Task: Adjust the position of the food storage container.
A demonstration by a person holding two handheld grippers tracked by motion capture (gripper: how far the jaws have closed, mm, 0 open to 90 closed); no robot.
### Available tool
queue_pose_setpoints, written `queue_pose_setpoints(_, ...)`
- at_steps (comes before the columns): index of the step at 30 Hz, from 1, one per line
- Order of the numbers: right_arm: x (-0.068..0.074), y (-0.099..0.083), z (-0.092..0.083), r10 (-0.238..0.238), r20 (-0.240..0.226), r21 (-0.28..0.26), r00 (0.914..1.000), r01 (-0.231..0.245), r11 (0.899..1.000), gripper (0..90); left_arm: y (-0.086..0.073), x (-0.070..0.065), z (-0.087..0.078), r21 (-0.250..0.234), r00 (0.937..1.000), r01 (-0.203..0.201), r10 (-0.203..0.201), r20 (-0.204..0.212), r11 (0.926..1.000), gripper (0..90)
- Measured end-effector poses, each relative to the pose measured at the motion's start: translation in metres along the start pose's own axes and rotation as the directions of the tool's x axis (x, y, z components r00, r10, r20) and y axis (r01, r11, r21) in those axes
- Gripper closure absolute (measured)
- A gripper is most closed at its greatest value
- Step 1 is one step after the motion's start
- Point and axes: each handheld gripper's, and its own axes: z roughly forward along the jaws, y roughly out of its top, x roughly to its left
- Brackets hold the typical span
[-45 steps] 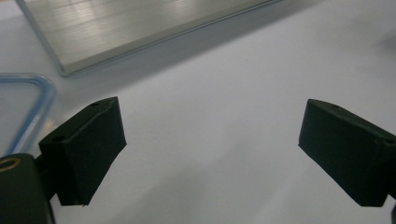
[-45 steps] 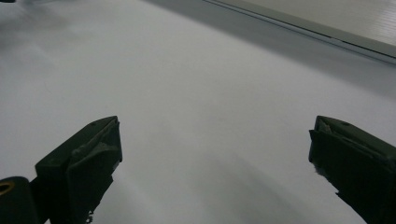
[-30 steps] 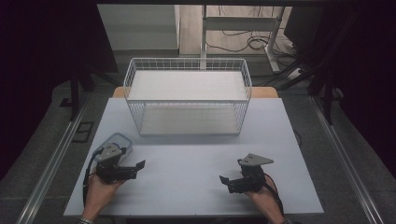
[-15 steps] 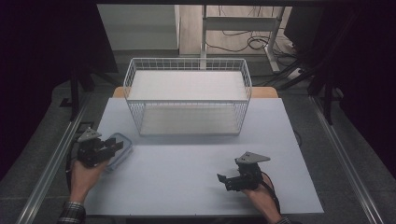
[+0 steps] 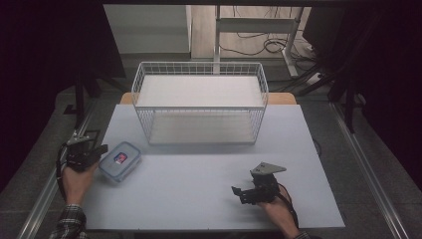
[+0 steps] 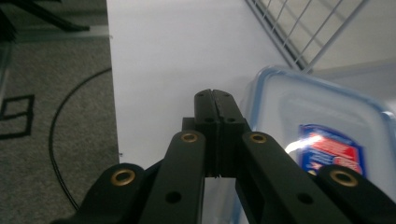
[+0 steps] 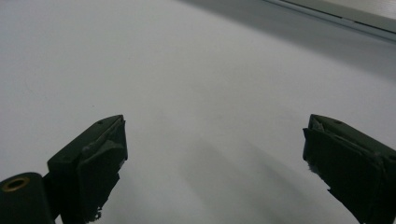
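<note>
Table with basket, box and two hand-held grippers, seen from above.
A white wire basket (image 5: 200,102) is set at 12 o'clock on the pale table (image 5: 199,189). A clear box (image 5: 120,160) with a blue-rimmed lid and a red-and-blue label is placed at 9 o'clock, below the basket's left corner. The left gripper (image 5: 102,149) is held at the table's left edge, just beside the box. The right gripper (image 5: 238,195) is held at 5 o'clock, well apart from the box, topped by a grey plate.

black fingers (image 6: 215,105) — brass rivets, plaid sleeve (image 5: 68,224)
</note>
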Motion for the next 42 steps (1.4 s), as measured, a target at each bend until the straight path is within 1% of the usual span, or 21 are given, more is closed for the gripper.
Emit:
queue_pose_setpoints(2, 0.0, 0.0, 0.0, -0.004, 0.003, 0.006, 1.0, 0.004, 1.0, 6.5, 0.0, -0.001, 0.006, 0.022, 0.9998, -0.008, 0.007, 0.017, 0.9997, 90.0)
queue_pose_setpoints(3, 0.001, 0.0, 0.001, -0.004, 0.004, 0.006, 1.0, 0.004, 1.0, 6.5, 0.001, -0.003, 0.007, 0.024, 0.9998, -0.016, 0.016, 0.012, 0.9996, 90.0)
queue_pose_setpoints(7, 0.001, 0.0, 0.001, -0.004, 0.005, 0.007, 1.0, 0.004, 1.0, 6.6, 0.004, -0.009, 0.008, 0.041, 0.9988, -0.03, 0.028, 0.04, 0.9987, 90.0)
queue_pose_setpoints(10, 0.001, -0.001, 0.001, -0.004, 0.003, 0.012, 1.0, 0.004, 1.0, 6.7, 0.006, -0.019, 0.012, 0.062, 0.9961, -0.051, 0.047, 0.075, 0.9968, 90.0)
queue_pose_setpoints(12, 0.001, -0.001, 0.0, -0.006, 0.002, 0.014, 1.0, 0.006, 1.0, 6.7, 0.008, -0.03, 0.015, 0.076, 0.993, -0.081, 0.074, 0.092, 0.9938, 90.0)
queue_pose_setpoints(14, 0.001, -0.002, 0.0, -0.003, 0.003, 0.014, 1.0, 0.003, 1.0, 6.7, 0.011, -0.043, 0.019, 0.092, 0.987, -0.115, 0.103, 0.123, 0.9891, 90.0)
queue_pose_setpoints(15, 0.0, -0.002, 0.0, 0.003, 0.004, 0.02, 1.0, -0.003, 1.0, 6.7, 0.013, -0.056, 0.022, 0.105, 0.9802, -0.147, 0.131, 0.149, 0.9834, 90.0)
queue_pose_setpoints(16, 0.0, -0.002, 0.0, 0.003, 0.004, 0.02, 1.0, -0.003, 1.0, 6.7, 0.013, -0.056, 0.022, 0.105, 0.9802, -0.147, 0.131, 0.149, 0.9834, 90.0)
queue_pose_setpoints(17, 0.0, -0.002, 0.0, 0.004, 0.005, 0.02, 1.0, -0.004, 1.0, 6.7, 0.014, -0.063, 0.024, 0.109, 0.9762, -0.162, 0.143, 0.163, 0.9808, 90.0)
queue_pose_setpoints(20, 0.0, -0.003, 0.0, 0.002, 0.005, 0.024, 1.0, -0.002, 1.0, 6.7, 0.016, -0.086, 0.028, 0.113, 0.9581, -0.203, 0.173, 0.228, 0.9726, 90.0)
queue_pose_setpoints(22, 0.0, -0.003, 0.0, 0.002, 0.005, 0.025, 1.0, -0.003, 1.0, 6.7, 0.017, -0.101, 0.029, 0.112, 0.9448, -0.244, 0.211, 0.251, 0.9632, 90.0)
queue_pose_setpoints(23, 0.0, -0.003, 0.0, 0.0, 0.006, 0.025, 1.0, 0.0, 1.0, 6.7, 0.018, -0.106, 0.027, 0.098, 0.9411, -0.253, 0.221, 0.256, 0.9625, 90.0)
queue_pose_setpoints(24, 0.0, -0.003, 0.0, -0.003, 0.006, 0.026, 1.0, 0.003, 1.0, 6.7, 0.02, -0.108, 0.025, 0.085, 0.9423, -0.251, 0.224, 0.249, 0.9641, 90.0)
queue_pose_setpoints(26, 0.0, -0.003, -0.002, -0.004, 0.007, 0.023, 1.0, 0.004, 1.0, 6.7, 0.022, -0.104, 0.012, 0.046, 0.9544, -0.215, 0.2, 0.221, 0.9755, 90.0)
queue_pose_setpoints(28, -0.001, -0.004, -0.004, -0.003, 0.009, 0.02, 1.0, 0.003, 1.0, 6.7, 0.018, -0.097, 0.001, 0.034, 0.9646, -0.197, 0.188, 0.185, 0.9798, 90.0)
queue_pose_setpoints(29, -0.002, -0.004, -0.005, -0.003, 0.008, 0.017, 1.0, 0.003, 1.0, 6.7, 0.01, -0.092, -0.006, 0.03, 0.9709, -0.182, 0.175, 0.164, 0.9828, 90.0)
queue_pose_setpoints(34, -0.005, -0.004, -0.007, 0.014, 0.017, 0.004, 0.9998, -0.014, 1.0, 6.7, -0.027, -0.072, -0.032, 0.038, 0.9909, -0.104, 0.1, 0.09, 0.9939, 90.0)
queue_pose_setpoints(36, -0.004, -0.004, -0.008, 0.009, 0.02, 0.0, 0.9998, -0.009, 1.0, 6.6, -0.041, -0.069, -0.039, 0.077, 0.9927, -0.116, 0.113, 0.042, 0.9902, 90.0)
queue_pose_setpoints(39, -0.003, -0.004, -0.007, 0.008, 0.018, 0.0, 0.9998, -0.008, 1.0, 6.5, -0.052, -0.073, -0.041, 0.105, 0.9914, -0.103, 0.093, 0.092, 0.9892, 90.0)
queue_pose_setpoints(41, -0.003, -0.004, -0.006, 0.01, 0.013, 0.005, 0.9999, -0.01, 1.0, 6.5, -0.052, -0.08, -0.039, 0.111, 0.9909, -0.116, 0.108, 0.081, 0.9871, 90.0)
queue_pose_setpoints(42, -0.003, -0.004, -0.005, 0.011, 0.012, 0.006, 0.9999, -0.011, 1.0, 6.5, -0.05, -0.083, -0.037, 0.106, 0.99, -0.116, 0.106, 0.094, 0.9877, 90.0)
